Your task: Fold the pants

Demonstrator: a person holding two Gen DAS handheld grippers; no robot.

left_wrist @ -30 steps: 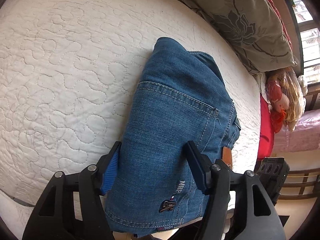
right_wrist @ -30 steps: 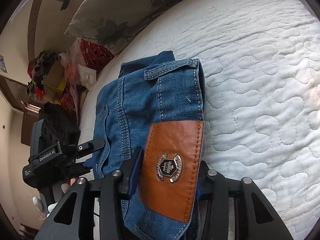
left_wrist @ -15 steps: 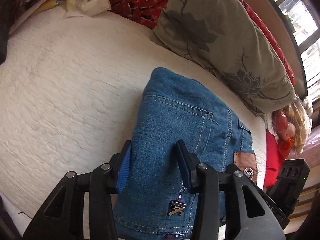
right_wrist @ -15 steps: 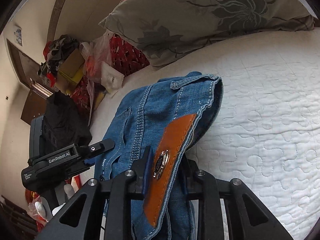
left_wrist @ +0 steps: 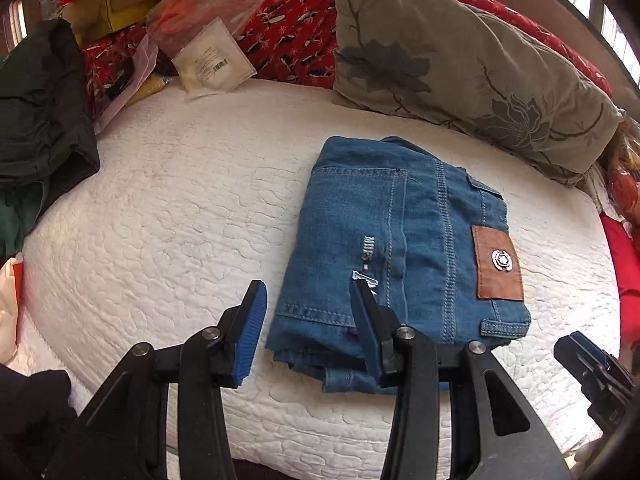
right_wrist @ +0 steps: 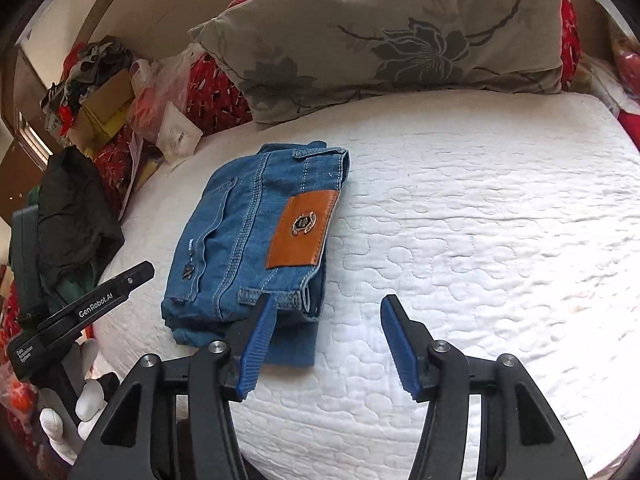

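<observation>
The left gripper (left_wrist: 306, 336) is nearest in its own view, with its two blue-padded fingers (left_wrist: 250, 334) spread apart and nothing between them. Its right finger overlaps the near left corner of the folded pants (left_wrist: 396, 248); whether it touches the denim cannot be told. The right gripper (right_wrist: 328, 344) also stands with fingers apart, holding nothing, its left pad (right_wrist: 258, 350) in front of the near right corner of the pants (right_wrist: 244, 240) and its right pad over bare quilt.

Just ahead of both grippers, the pants lie as a compact rectangular bundle on the white quilted bedcover (left_wrist: 168, 232), back side up. A pocket with stitched seams faces upward, and a brown leather patch (left_wrist: 498, 266) with a metal badge sits on the waistband edge, toward the right of the left gripper and just ahead-left of the right gripper (right_wrist: 304, 230). A lower layer of denim sticks out at the near edge.

To the far left of the right gripper, a white-gloved hand (right_wrist: 76, 404) grips the left gripper's handle, marked GenRobot.AI.

Further ahead, a grey floral pillow (left_wrist: 460, 64) leans along the head of the bed, beyond the pants. Left of it are red patterned fabric (left_wrist: 288, 40), plastic bags and packets (left_wrist: 212, 56), and a dark green garment (left_wrist: 40, 108) at the far left.
</observation>
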